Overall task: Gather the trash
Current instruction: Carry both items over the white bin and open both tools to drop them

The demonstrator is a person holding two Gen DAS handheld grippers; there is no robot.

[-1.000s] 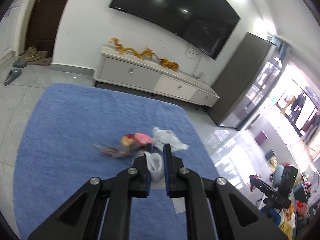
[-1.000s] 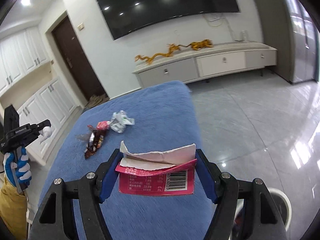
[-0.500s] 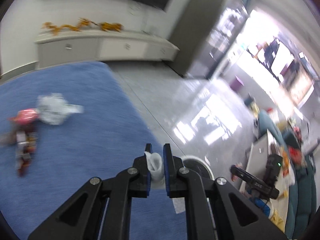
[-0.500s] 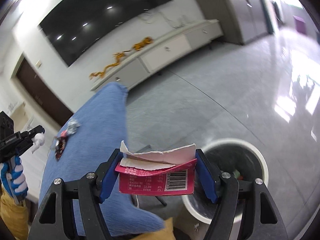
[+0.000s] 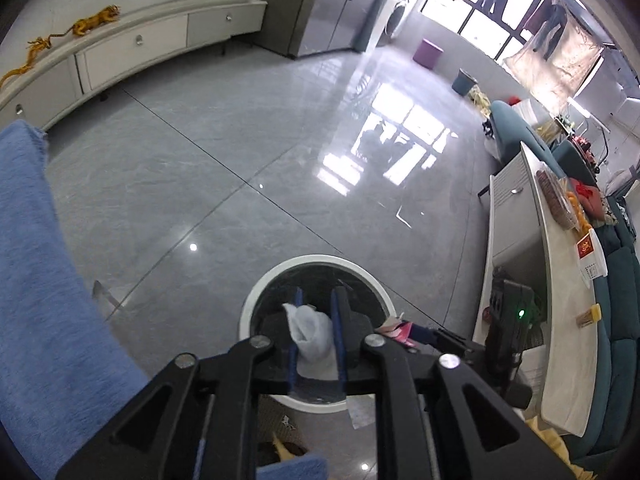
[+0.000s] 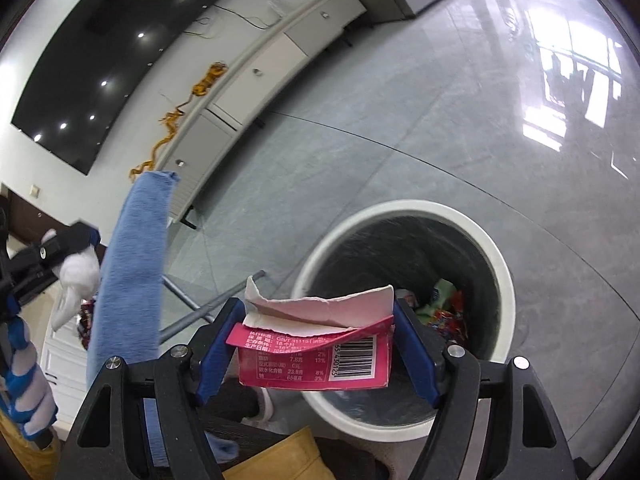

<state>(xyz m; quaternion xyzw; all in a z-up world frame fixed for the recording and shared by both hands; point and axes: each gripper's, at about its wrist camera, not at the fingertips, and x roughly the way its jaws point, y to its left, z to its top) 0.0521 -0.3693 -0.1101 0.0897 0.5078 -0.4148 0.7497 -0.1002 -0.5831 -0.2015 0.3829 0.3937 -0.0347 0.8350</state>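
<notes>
My left gripper is shut on a crumpled white tissue and hangs over the white-rimmed trash bin on the floor. My right gripper is shut on a torn pink carton with a barcode, held above the near rim of the same bin. Coloured wrappers lie inside the bin. In the right wrist view the left gripper with its tissue shows at the far left. The pink carton's edge shows in the left wrist view beside the bin.
The blue-covered table is at my left, its edge also in the right wrist view. A white TV cabinet stands at the far wall. A white counter and teal sofa are at the right. Grey tile floor surrounds the bin.
Both grippers have swung right, away from the table with its wrappers, and tilted down over the bin. Each keeps hold of its piece of trash.
</notes>
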